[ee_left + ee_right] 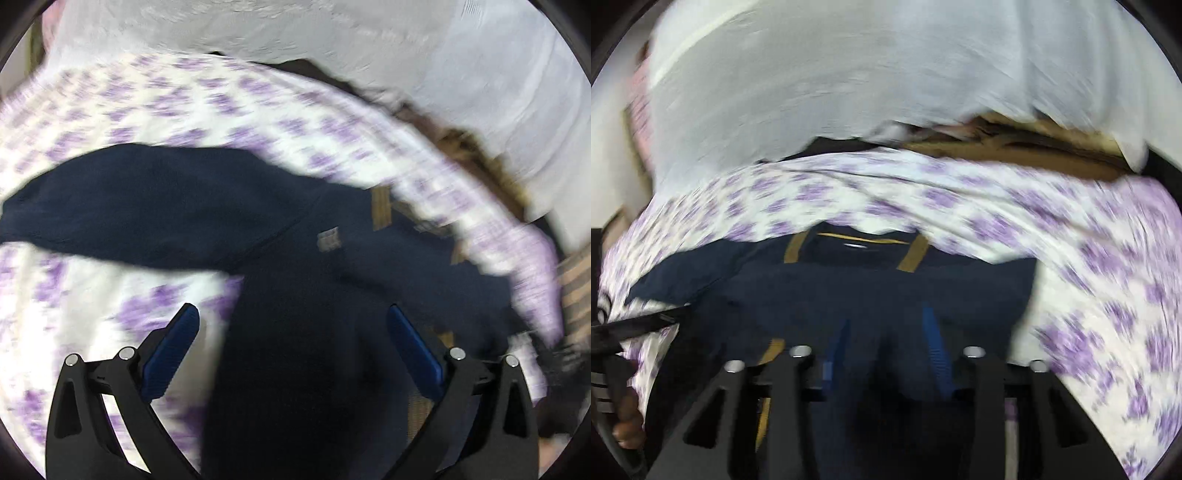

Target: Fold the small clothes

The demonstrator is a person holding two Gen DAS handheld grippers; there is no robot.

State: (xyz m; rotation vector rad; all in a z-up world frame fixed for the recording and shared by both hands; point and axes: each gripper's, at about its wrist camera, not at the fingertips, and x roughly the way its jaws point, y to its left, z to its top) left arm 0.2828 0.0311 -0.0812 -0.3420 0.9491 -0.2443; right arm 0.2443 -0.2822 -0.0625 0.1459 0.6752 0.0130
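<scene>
Fingers of our left gripper (293,343) stand wide apart in the left wrist view, blue pads clear on both sides, clamped on nothing. Beneath and between them runs the navy garment (288,295), a small dark top with tan trim, spread on the purple-flowered bedsheet (110,103). One sleeve reaches out to the far left across the sheet, and the body runs from the near edge toward the right. The cloth lies below the pads, and we see no contact. We judge that we are between folds, with the garment laid out and partly gathered. The next move calls for bringing these open fingers down onto an edge or the sleeve and closing.

Seen from the right wrist, our right gripper (886,354) has its blue pads partly apart, directly over the navy cloth, whose tan-trimmed neckline lies at the far side. The picture is blurred, and we cannot tell whether a fold is pinched between the pads. At the left edge the other gripper's dark frame and a hand (628,424) show. A white sheet (849,74) lies beyond the bedsheet.
</scene>
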